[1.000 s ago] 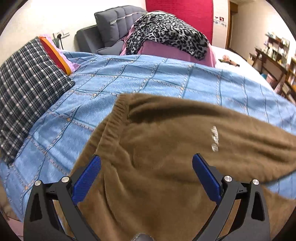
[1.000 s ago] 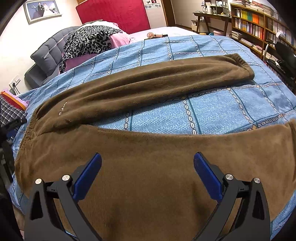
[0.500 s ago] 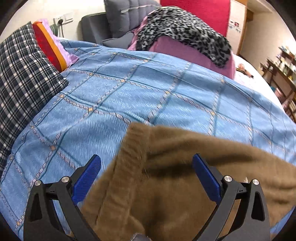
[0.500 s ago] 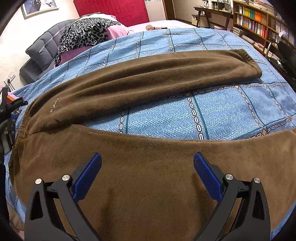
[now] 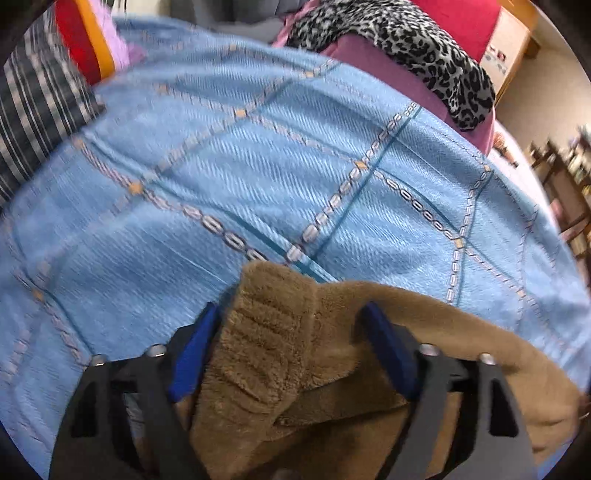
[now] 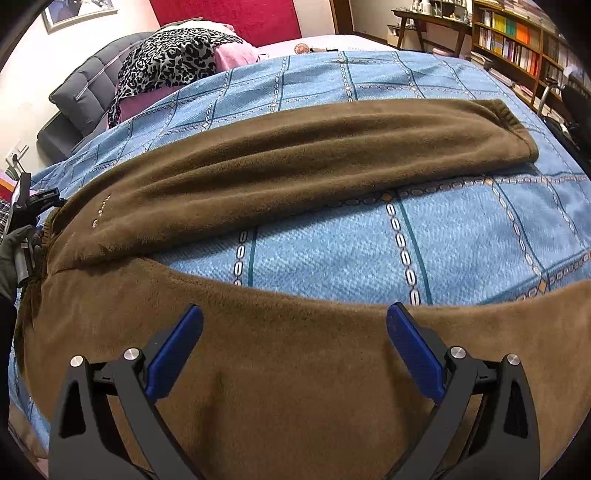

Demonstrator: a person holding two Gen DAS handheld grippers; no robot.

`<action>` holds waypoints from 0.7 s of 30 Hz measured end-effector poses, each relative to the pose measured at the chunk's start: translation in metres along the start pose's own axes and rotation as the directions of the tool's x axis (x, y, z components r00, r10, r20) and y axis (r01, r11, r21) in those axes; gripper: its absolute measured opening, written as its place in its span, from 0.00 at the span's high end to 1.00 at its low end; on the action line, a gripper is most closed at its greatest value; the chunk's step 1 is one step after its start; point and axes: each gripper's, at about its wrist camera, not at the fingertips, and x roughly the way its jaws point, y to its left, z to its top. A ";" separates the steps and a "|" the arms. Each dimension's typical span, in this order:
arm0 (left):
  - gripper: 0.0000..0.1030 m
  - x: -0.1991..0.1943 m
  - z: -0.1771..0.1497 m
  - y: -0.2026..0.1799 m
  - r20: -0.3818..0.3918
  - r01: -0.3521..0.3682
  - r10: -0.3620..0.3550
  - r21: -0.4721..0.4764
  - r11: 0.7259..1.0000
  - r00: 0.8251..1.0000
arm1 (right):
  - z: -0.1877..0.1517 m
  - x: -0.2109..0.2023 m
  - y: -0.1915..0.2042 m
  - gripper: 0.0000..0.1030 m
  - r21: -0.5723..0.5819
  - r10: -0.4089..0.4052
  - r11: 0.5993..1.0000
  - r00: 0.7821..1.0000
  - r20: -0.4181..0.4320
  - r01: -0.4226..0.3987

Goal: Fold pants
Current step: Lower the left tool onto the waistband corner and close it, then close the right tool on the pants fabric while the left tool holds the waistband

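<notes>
Brown fleece pants (image 6: 295,177) lie spread on the blue quilt (image 6: 461,236), both legs running to the right, the far leg ending in a cuff (image 6: 513,125). My left gripper (image 5: 291,332) is at the waistband's far corner (image 5: 266,332); the ribbed band bunches between its blue pads (image 5: 192,354), which have narrowed around it. It also shows at the left edge of the right wrist view (image 6: 22,206). My right gripper (image 6: 295,339) is open, its pads over the near leg (image 6: 295,369), holding nothing.
A plaid pillow (image 5: 33,110) and red-orange cloth (image 5: 85,48) lie far left. A leopard-print and pink pile (image 6: 173,62) and grey cushions (image 6: 85,96) sit at the bed's head. Bookshelves (image 6: 517,40) and a desk (image 6: 428,18) stand at right.
My left gripper has moved forward to the waistband corner and its jaws have closed in around the bunched band. My right gripper has edged forward over the near leg, still open.
</notes>
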 end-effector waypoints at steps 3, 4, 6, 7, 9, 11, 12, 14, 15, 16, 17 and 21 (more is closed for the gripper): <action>0.48 -0.005 -0.002 0.001 0.031 -0.019 0.020 -0.006 1.000 0.999 | 0.007 0.000 -0.005 0.03 -0.006 -0.011 1.000 1.000 0.015 0.012; 0.51 -0.008 -0.002 0.001 0.039 -0.030 0.030 -0.002 1.000 0.999 | 0.011 0.000 -0.009 0.03 -0.011 -0.019 1.000 0.999 0.027 0.019; 0.61 -0.015 -0.005 0.000 0.066 -0.035 0.034 0.002 0.999 0.997 | 0.020 0.000 -0.022 0.03 -0.014 -0.042 0.999 0.998 0.048 0.043; 0.63 -0.020 -0.007 -0.001 0.078 -0.033 0.032 0.009 0.999 0.996 | 0.025 0.000 -0.029 0.03 -0.011 -0.059 0.998 0.997 0.053 0.059; 0.67 -0.032 -0.012 -0.006 0.112 -0.030 0.025 0.040 0.999 0.993 | 0.037 -0.001 -0.048 0.03 0.007 -0.096 0.995 0.993 0.064 0.096; 0.68 -0.044 -0.016 -0.010 0.144 -0.025 0.015 0.065 0.998 0.989 | 0.054 -0.005 -0.075 0.03 0.044 -0.127 0.991 0.988 0.091 0.124; 0.68 -0.049 -0.018 -0.012 0.154 -0.019 0.008 0.071 0.997 0.988 | 0.062 -0.005 -0.088 0.03 0.066 -0.144 0.988 0.984 0.100 0.138; 0.68 -0.056 -0.021 -0.013 0.157 0.001 -0.012 0.065 0.998 0.988 | 0.079 -0.004 -0.119 0.03 0.113 -0.180 0.980 0.976 0.122 0.166; 0.68 -0.059 -0.022 -0.013 0.154 0.015 -0.024 0.059 0.998 0.988 | 0.086 -0.001 -0.132 0.03 0.124 -0.203 0.974 0.970 0.130 0.187; 0.68 -0.062 -0.023 -0.013 0.153 0.025 -0.033 0.055 0.998 0.988 | 0.096 0.005 -0.147 0.03 0.127 -0.235 0.967 0.963 0.133 0.219; 0.68 -0.067 -0.024 -0.013 0.156 0.029 -0.038 0.058 0.998 0.987 | 0.107 0.013 -0.163 0.03 0.126 -0.263 0.961 0.957 0.126 0.247; 0.68 -0.084 -0.025 -0.019 0.177 0.024 -0.040 0.088 0.996 0.983 | 0.146 0.032 -0.218 0.03 0.166 -0.339 0.933 0.934 0.111 0.319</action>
